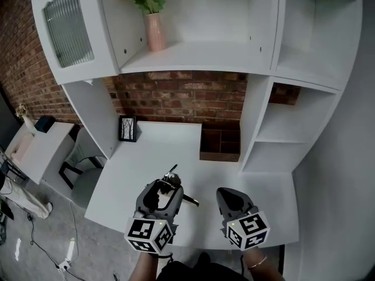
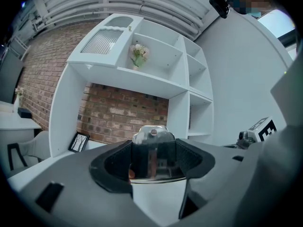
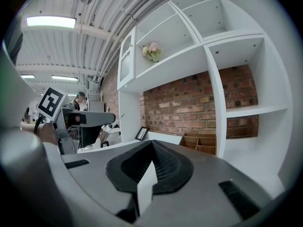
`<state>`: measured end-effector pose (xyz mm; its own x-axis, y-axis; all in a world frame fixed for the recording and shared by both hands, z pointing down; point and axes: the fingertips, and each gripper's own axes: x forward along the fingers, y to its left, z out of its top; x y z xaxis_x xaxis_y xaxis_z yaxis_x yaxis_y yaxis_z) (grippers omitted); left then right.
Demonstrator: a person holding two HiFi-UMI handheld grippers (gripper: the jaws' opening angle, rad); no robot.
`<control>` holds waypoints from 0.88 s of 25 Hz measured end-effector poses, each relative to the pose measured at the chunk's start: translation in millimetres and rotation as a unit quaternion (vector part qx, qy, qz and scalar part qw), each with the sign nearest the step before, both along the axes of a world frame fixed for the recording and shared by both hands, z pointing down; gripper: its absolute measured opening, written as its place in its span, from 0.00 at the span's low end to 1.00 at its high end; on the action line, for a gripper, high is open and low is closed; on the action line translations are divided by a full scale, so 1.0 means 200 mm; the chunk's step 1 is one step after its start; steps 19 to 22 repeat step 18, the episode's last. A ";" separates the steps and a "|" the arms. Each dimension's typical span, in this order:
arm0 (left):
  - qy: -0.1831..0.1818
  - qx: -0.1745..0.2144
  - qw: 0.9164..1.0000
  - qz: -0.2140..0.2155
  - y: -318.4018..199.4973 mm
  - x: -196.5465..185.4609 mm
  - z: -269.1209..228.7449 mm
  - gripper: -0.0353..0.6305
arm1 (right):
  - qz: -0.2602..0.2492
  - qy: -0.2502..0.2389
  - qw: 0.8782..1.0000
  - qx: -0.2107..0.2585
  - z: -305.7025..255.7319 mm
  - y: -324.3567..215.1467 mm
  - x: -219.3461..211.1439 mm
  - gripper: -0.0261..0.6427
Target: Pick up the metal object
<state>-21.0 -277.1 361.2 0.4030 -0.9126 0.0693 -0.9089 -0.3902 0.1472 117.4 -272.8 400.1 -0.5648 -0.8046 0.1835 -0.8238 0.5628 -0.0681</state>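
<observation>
The left hand-held gripper [image 1: 166, 187] is clamped on the shiny metal object [image 2: 152, 148] over the white table [image 1: 158, 148], nearer the person than the small picture frame [image 1: 127, 129] and to its right, while the right hand-held gripper [image 3: 151, 150] sits farther right of that frame, jaws pressed together on nothing.

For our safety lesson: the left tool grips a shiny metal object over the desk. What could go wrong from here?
The metal object is smooth and juts past the pads of the left tool, so it could slip and drop onto the desk. The right tool, shut and empty, sits close beside it and might bump the load.
</observation>
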 end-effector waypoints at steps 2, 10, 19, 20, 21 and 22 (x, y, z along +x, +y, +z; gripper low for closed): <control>-0.001 0.001 1.000 -0.005 0.01 -0.01 -0.01 0.49 | 0.001 0.003 1.000 0.006 -0.01 0.00 0.01 0.05; 0.002 0.001 1.000 -0.013 0.03 0.00 -0.01 0.49 | 0.004 0.012 1.000 0.023 -0.06 0.02 0.03 0.05; -0.014 -0.002 1.000 -0.001 0.04 0.09 0.02 0.49 | 0.023 0.001 0.999 0.036 -0.09 0.05 0.15 0.05; -0.014 -0.002 1.000 -0.001 0.04 0.09 0.02 0.49 | 0.023 0.001 0.999 0.036 -0.09 0.05 0.15 0.05; -0.014 -0.002 1.000 -0.001 0.04 0.09 0.02 0.49 | 0.023 0.001 0.999 0.036 -0.09 0.05 0.15 0.05; -0.014 -0.002 1.000 -0.001 0.04 0.09 0.02 0.49 | 0.023 0.001 0.999 0.036 -0.09 0.05 0.15 0.05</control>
